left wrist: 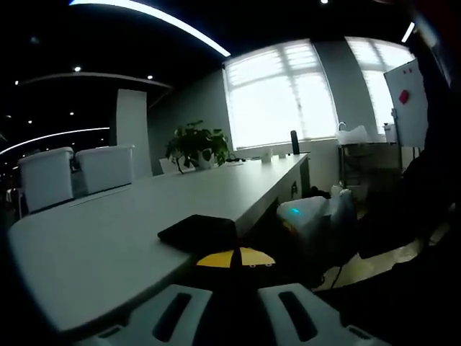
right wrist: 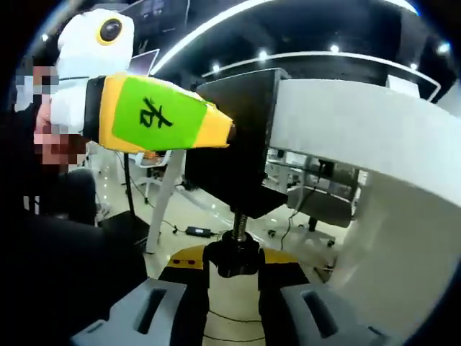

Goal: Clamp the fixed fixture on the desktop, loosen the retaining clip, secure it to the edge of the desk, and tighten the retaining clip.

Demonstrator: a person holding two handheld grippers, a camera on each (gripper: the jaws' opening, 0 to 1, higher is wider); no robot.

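Fixture (right wrist: pixel 241 137) position: the black clamp sits over the edge of the white desk (right wrist: pixel 374 130), its upper plate lying flat on the desktop (left wrist: pixel 108 231), where the left gripper view shows it as a dark slab (left wrist: pixel 198 232) at the near edge. In the right gripper view the clamp body hangs below the edge, with a threaded screw (right wrist: pixel 240 223) running down to a black knob (right wrist: pixel 234 256).

Right gripper (right wrist: pixel 234 288): the two grey jaws stand either side of the knob at a narrow setting and appear closed on it; firm contact cannot be confirmed because the knob hides the inner faces.

Left gripper (left wrist: pixel 234 310): the jaws rise just below the plate with a moderate gap; a yellow and black part (left wrist: pixel 236 258) sits between them. Whether they pinch anything cannot be told. In the right gripper view the same tool enters from the left, its yellow nose with a green label (right wrist: pixel 155 115) touching or nearly touching the side of the clamp body.

Step in hand, judged: tightening the retaining clip.

- Keep the right jaws square to the screw axis so the knob does not slip out.
- Steady the clamp body with the left tool so the plate stays flat and fully seated on the edge.
- Turn in short strokes; stop when the lower pad bears on the underside of the desk.

Risk: a tilted plate lets the fixture creep off the edge.
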